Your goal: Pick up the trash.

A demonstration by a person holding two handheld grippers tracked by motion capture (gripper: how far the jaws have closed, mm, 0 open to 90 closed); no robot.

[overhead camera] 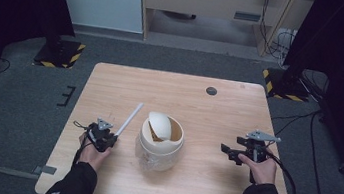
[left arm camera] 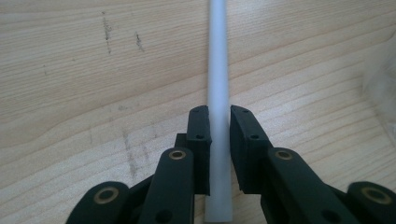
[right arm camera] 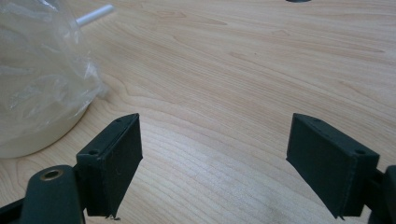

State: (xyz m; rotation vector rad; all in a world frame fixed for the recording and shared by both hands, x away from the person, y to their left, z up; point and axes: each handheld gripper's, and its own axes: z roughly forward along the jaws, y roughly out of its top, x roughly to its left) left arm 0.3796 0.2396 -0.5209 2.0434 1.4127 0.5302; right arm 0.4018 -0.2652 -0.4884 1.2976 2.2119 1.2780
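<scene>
White plastic rod [left arm camera: 218,84], long and slim, sits between the jaws of the left gripper [left arm camera: 219,135], pinched near its lower end while the rest runs forward over the pale wooden table [overhead camera: 219,103]. From the high view the rod [overhead camera: 129,118] angles up and away from the left gripper [overhead camera: 103,136], just left of the cream swing-lid bin [overhead camera: 160,141] lined with a clear plastic bag [right arm camera: 42,60]. Over on the other side, the right gripper [right arm camera: 215,158] hovers above bare wood with its jaws spread wide, nothing between them, well apart from the bin. I can't quite tell whether the rod's far end rests on the table or is lifted. Now the risk: the grip is close to one end, so the long free length could swing or slip through the pads if the hand tilts fast. Swing it toward the bin and the tip might clip the tilted lid [overhead camera: 160,124] or snag the bag.
</scene>
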